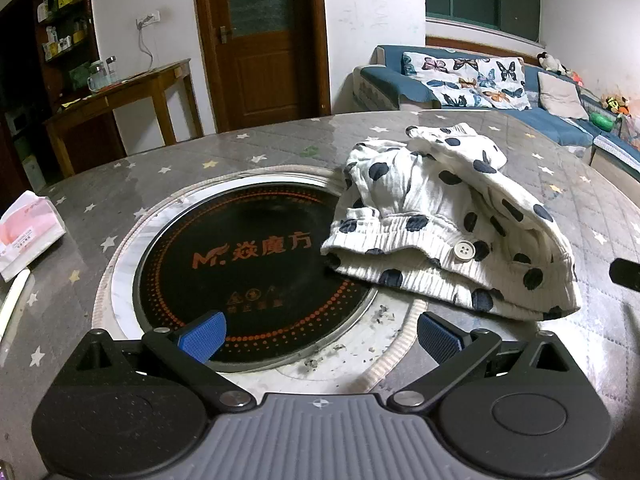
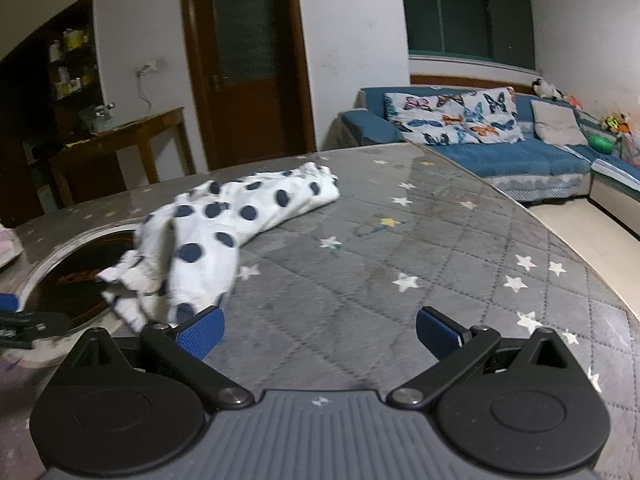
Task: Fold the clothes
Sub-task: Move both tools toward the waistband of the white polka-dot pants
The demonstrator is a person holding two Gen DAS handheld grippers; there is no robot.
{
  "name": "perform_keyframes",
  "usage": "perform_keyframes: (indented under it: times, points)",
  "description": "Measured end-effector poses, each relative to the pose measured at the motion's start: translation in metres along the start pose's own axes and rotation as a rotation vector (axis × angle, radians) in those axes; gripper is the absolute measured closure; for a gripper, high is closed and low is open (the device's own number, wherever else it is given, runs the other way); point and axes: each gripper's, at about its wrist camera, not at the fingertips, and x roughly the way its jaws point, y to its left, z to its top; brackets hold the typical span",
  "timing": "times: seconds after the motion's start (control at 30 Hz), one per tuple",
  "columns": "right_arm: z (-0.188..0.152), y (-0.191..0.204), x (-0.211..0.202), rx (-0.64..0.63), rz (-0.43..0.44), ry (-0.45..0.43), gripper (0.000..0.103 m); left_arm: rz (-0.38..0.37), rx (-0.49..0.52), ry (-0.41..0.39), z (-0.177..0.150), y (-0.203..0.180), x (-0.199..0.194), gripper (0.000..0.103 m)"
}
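Note:
A white garment with dark blue dots [image 1: 448, 220] lies bunched on the grey star-patterned table, its waistband with a white button [image 1: 464, 249] facing me and one edge over the black cooktop. It also shows in the right wrist view [image 2: 212, 236], stretched away to the far side. My left gripper [image 1: 320, 338] is open and empty, just short of the garment's near edge. My right gripper [image 2: 320, 334] is open and empty, its left finger [image 2: 202, 332] close to the garment's near end. The left gripper's tip [image 2: 10, 312] shows at the left edge.
A round black induction cooktop [image 1: 248, 264] is set into the table [image 2: 400, 240]. A tissue pack [image 1: 26, 232] lies at the left. A blue sofa with butterfly cushions [image 1: 480, 76], a wooden door [image 1: 260, 40] and a wooden side table [image 1: 120, 100] stand beyond.

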Motion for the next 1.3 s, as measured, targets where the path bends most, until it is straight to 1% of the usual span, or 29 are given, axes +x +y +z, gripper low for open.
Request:
perform_keyframes:
  times: [0.2,0.37,0.5,0.83,1.0,1.17,1.3]
  points:
    - [0.001,0.018,-0.011,-0.034,0.055,-0.02,0.001,-0.001,0.013,-0.006,0.003,-0.003,0.001,0.0]
    - [0.003,0.028,-0.014,-0.06,0.086,-0.026,0.005,-0.006,0.021,-0.013,0.008,-0.004,0.002,0.0]
    - [0.004,0.031,-0.009,-0.056,0.108,-0.011,0.009,-0.001,0.027,-0.019,0.012,-0.004,0.006,0.0]
    - [0.01,0.045,0.007,-0.095,0.14,0.001,0.016,0.013,0.026,-0.02,0.027,-0.001,0.024,0.0]
    - [0.015,0.047,0.02,-0.101,0.151,0.017,0.022,0.018,0.039,-0.018,0.038,-0.003,0.036,0.0]
    - [0.018,0.047,0.031,-0.097,0.164,0.04,0.032,0.015,0.027,-0.022,0.052,-0.001,0.048,0.0]
    - [0.019,0.046,0.037,-0.097,0.165,0.051,0.034,0.004,0.013,-0.012,0.061,0.002,0.06,0.0]
